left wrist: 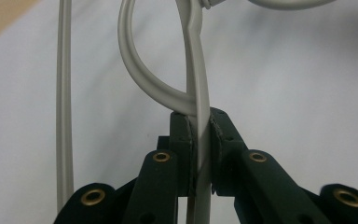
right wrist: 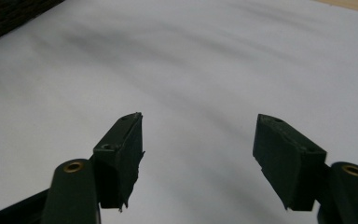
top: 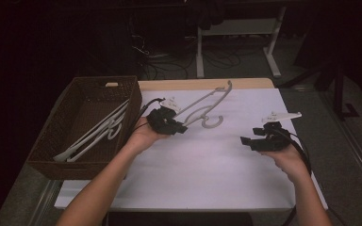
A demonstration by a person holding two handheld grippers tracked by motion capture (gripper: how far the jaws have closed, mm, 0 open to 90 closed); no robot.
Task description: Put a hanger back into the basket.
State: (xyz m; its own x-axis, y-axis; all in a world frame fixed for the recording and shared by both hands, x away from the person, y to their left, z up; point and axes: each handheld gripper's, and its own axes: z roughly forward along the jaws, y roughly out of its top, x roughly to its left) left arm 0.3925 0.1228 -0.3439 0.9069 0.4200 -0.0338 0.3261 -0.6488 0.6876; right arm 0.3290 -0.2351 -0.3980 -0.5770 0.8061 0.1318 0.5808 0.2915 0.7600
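Left gripper (top: 181, 127) raised, jaws clenched on grey hanger (top: 206, 107); right gripper (top: 246, 142) low, palm-up, jaws released.

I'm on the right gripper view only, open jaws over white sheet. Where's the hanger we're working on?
Observer: The left gripper holds the grey hanger above the white sheet, right of the basket.
Operator: Is that grip firm?
Observer: In the left gripper view the jaws are shut on a thin bar of the hanger, pads touching both sides.
Operator: Anything in the basket already?
Observer: Yes, pale hangers lie inside it, slanting from near left to far right.
Operator: Where's my gripper relative to all that?
Observer: The right gripper is open over the sheet's right half, apart from the hanger.
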